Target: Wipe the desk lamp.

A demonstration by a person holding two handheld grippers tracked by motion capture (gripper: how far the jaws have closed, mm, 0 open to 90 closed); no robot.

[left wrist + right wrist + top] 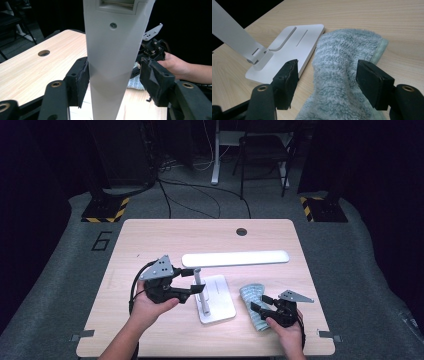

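Observation:
A white desk lamp stands mid-table, with a long flat head (235, 258), a slim stem (198, 279) and a square base (220, 305). My left gripper (198, 290) reaches in from the left with its jaws on either side of the stem (112, 62). The left pad lies against it and the right pad stands a little off, so the gripper is open. A folded grey-green fluffy cloth (251, 296) lies to the right of the base. My right gripper (327, 77) is open astride the cloth (342, 62), with gaps at both pads. The lamp base (287, 47) is just beyond.
The light wooden table (150, 240) has a round cable hole (241, 231) near its far edge. On the floor behind it are a chair (265, 150), cables and two stands with yellow-black striped feet. The person's other hand and gripper (152, 47) sit beyond the stem.

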